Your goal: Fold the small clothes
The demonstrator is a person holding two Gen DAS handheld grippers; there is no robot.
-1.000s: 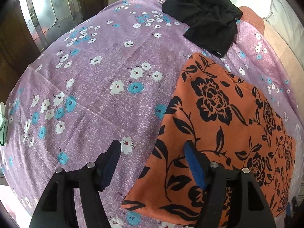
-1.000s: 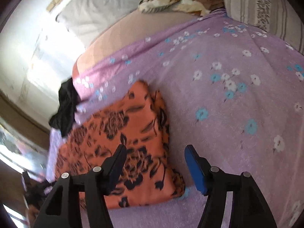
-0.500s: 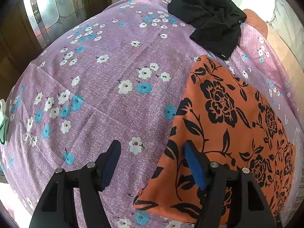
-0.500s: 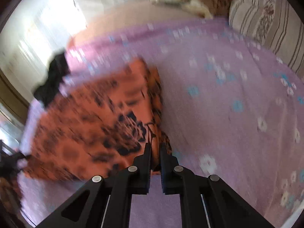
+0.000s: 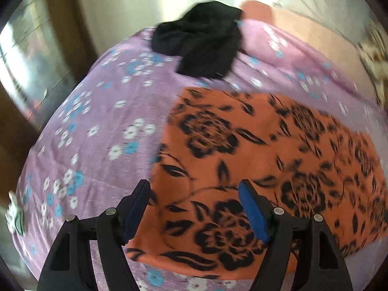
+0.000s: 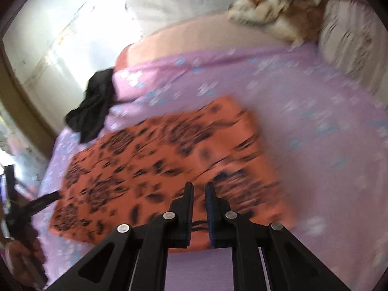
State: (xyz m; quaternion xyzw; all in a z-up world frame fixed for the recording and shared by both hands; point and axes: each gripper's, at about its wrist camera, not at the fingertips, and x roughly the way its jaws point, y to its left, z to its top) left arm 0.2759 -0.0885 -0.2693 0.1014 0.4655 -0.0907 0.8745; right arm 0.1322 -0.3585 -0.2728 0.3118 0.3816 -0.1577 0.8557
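An orange garment with black flowers (image 5: pixel 254 160) lies flat on the purple flowered bedsheet (image 5: pixel 97 126). My left gripper (image 5: pixel 194 208) is open, its two fingers straddling the garment's near left corner. In the right wrist view the same garment (image 6: pixel 150 169) fills the middle. My right gripper (image 6: pixel 199 208) is shut on the garment's near edge, with orange cloth between its pads. The left gripper shows at the far left of that view (image 6: pixel 41 202).
A crumpled black garment (image 5: pixel 201 46) lies at the far end of the bed, also visible in the right wrist view (image 6: pixel 93 106). A striped pillow (image 6: pixel 354 48) and a patterned blanket (image 6: pixel 274 9) lie at the head of the bed. A wooden door frame stands to the left.
My right gripper closed on the orange garment's edge and now holds it, pulled back. My left gripper moved right, over the garment's corner, still open. Both views are blurred by motion.
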